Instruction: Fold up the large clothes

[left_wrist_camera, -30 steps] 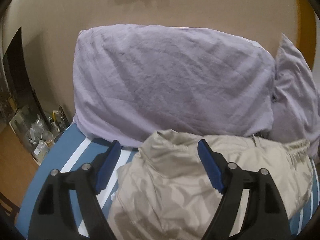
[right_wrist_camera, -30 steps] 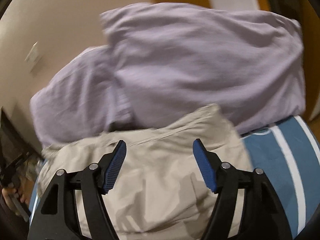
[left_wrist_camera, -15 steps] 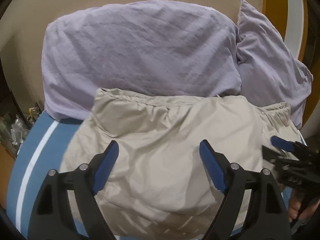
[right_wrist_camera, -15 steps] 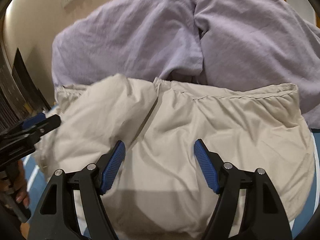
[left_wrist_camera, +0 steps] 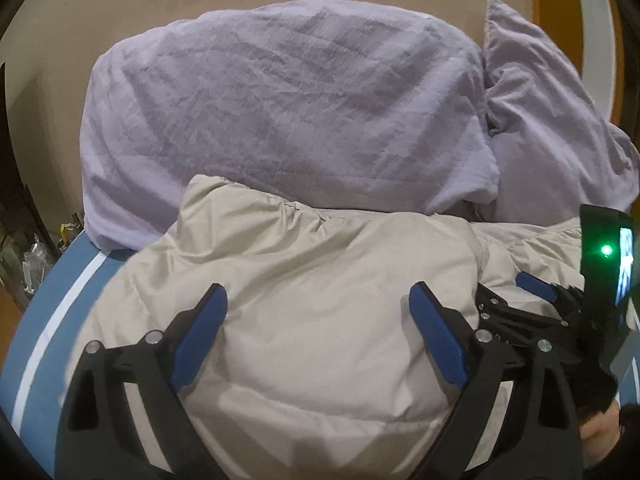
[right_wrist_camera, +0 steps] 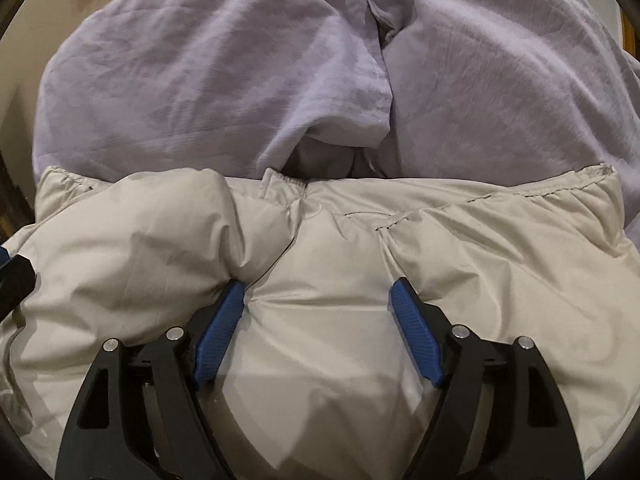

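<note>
Your left claw [left_wrist_camera: 318, 334] stands spread wide over the beige padded jacket [left_wrist_camera: 320, 280], its blue pads [left_wrist_camera: 198, 340] clear of the cloth; its jaws have just been opening further, with only the jacket's puffed surface below the gap and nothing pinched. Your right claw [right_wrist_camera: 318, 324] is spread too and has just been opening; its left pad [right_wrist_camera: 218, 336] sits at a crease of the jacket [right_wrist_camera: 320, 320] where a fold bulges over toward 9 o'clock, but whether it touches the cloth you cannot tell.

The jacket lies bunched on the bed [left_wrist_camera: 60, 304], on a blue cover with white stripes, filling the lower half of both views. Its stitched hem [right_wrist_camera: 500, 196] runs along the 12 o'clock side, just against the two lilac pillows [left_wrist_camera: 280, 100].

In the left wrist view your right claw [left_wrist_camera: 532, 300] shows at 3 o'clock, just beside the left one, resting low over the jacket.
</note>
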The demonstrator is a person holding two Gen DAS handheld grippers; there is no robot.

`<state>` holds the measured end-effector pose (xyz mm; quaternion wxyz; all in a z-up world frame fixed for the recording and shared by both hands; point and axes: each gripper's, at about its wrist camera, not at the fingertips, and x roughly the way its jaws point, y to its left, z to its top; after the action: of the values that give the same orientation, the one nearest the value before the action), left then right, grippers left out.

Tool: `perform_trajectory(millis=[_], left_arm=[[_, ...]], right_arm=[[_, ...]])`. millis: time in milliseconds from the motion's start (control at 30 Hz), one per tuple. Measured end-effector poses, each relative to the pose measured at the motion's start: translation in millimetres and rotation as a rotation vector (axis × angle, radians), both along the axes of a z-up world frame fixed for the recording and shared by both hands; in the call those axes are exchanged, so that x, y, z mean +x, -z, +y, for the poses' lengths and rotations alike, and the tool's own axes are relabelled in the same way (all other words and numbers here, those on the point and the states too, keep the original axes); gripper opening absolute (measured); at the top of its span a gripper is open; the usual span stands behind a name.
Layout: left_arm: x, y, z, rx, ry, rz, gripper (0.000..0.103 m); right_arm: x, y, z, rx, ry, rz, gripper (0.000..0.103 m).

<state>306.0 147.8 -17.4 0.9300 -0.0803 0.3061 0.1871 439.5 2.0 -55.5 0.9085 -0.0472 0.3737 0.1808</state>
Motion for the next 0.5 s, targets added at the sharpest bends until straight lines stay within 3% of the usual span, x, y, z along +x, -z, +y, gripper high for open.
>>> perform_trajectory(millis=[233, 367, 500], left_arm=[[32.4, 28.6, 8.5, 0.004, -0.094, 0.03, 0.096], [43.8, 40.8, 8.0, 0.051, -0.1, 0.039, 0.099], [46.9, 47.3, 14.4, 0.034, -0.065, 0.041, 0.101]], right_arm=[[18.9, 8.8, -0.4, 0.039, 0.04, 0.007, 0.08], [24.0, 10.8, -5.6, 0.076, 0.046, 0.011, 0.081], [22.8, 10.9, -19.2, 0.102, 0.041, 0.02, 0.083]])
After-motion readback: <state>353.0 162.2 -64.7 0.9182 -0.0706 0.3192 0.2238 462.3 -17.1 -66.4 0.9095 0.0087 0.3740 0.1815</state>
